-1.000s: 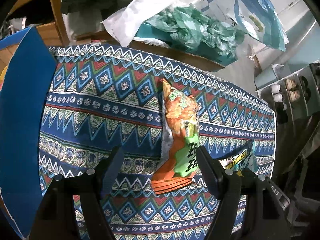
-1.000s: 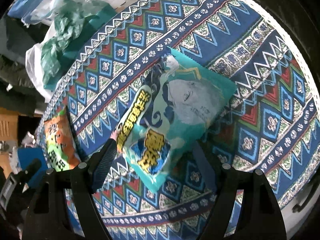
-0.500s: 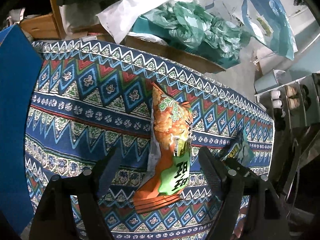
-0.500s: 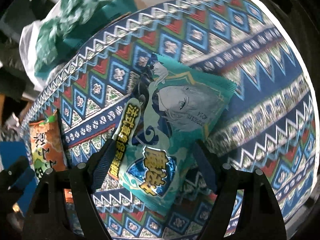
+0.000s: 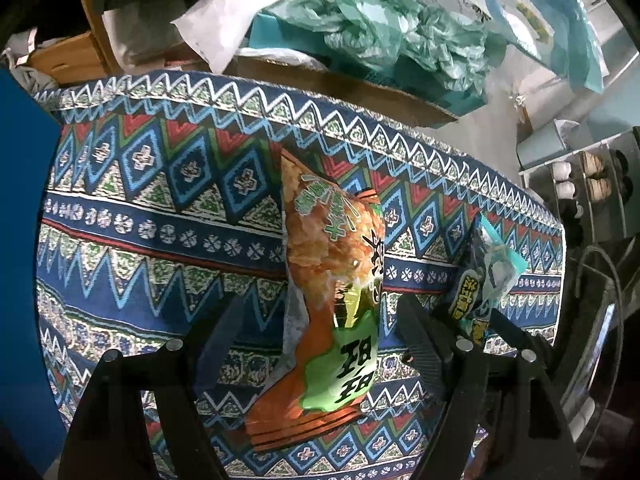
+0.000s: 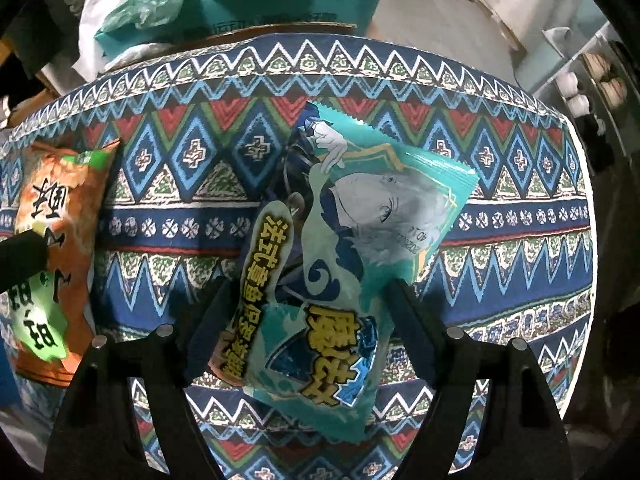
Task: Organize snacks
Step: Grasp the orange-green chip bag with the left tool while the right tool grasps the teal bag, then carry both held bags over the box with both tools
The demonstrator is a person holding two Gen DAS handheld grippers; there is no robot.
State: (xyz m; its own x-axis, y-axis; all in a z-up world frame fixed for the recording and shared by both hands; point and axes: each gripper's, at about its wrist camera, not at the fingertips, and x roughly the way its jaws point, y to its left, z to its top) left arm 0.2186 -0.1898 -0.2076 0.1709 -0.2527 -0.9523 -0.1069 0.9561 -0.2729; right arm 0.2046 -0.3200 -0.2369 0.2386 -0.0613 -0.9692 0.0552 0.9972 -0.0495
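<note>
An orange and green snack bag stands up between the fingers of my left gripper, which is shut on its lower part and holds it off the patterned cloth. It also shows at the left of the right wrist view. A teal snack bag with a cartoon figure sits between the fingers of my right gripper, which is shut on it and holds it above the cloth. This teal bag shows in the left wrist view at the right.
A blue panel stands at the table's left side. Behind the table's far edge lie a cardboard box, green plastic wrap and white bags. A shoe rack stands at the right.
Both bags have been lifted and tilted upright off the cloth. The right gripper has swung round to face the table's far edge and come closer to the left one.
</note>
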